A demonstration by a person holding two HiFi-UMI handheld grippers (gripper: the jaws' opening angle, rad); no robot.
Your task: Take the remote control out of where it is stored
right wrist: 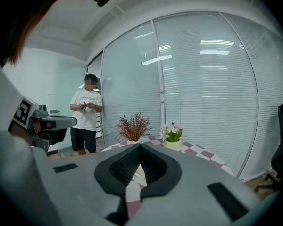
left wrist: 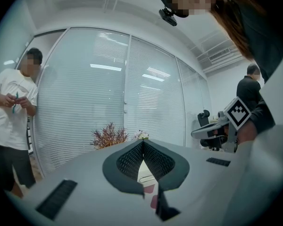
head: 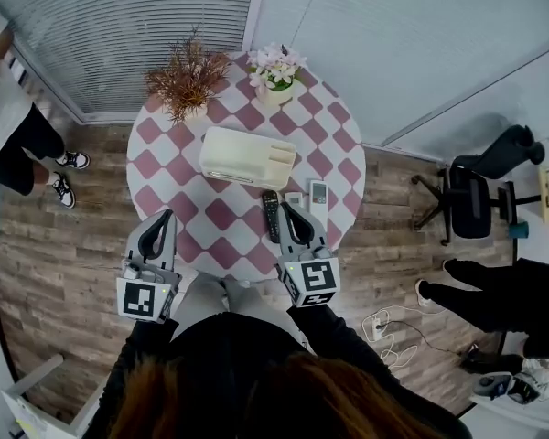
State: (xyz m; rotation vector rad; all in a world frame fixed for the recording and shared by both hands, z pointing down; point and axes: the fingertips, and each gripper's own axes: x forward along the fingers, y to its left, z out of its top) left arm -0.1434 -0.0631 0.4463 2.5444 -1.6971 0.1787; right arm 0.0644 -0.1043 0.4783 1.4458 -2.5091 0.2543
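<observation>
A cream storage box [head: 247, 156] is recorded at the centre of the round checked tabletop [head: 165, 167]. Its right end is divided into compartments, and what lies in them cannot be made out. The black remote control [head: 271, 216] is found outside the box, lying flat near the tabletop's near edge. Two small white remotes [head: 318, 193] are set just beside it. The right gripper [head: 285, 208] is held over the near edge beside the remote, fingers pressed together and empty. The left gripper [head: 168, 214] is held at the near left edge, fingers likewise together with nothing between them. A dried plant [head: 188, 76] and a flower pot [head: 276, 69] are noted at the far edge.
</observation>
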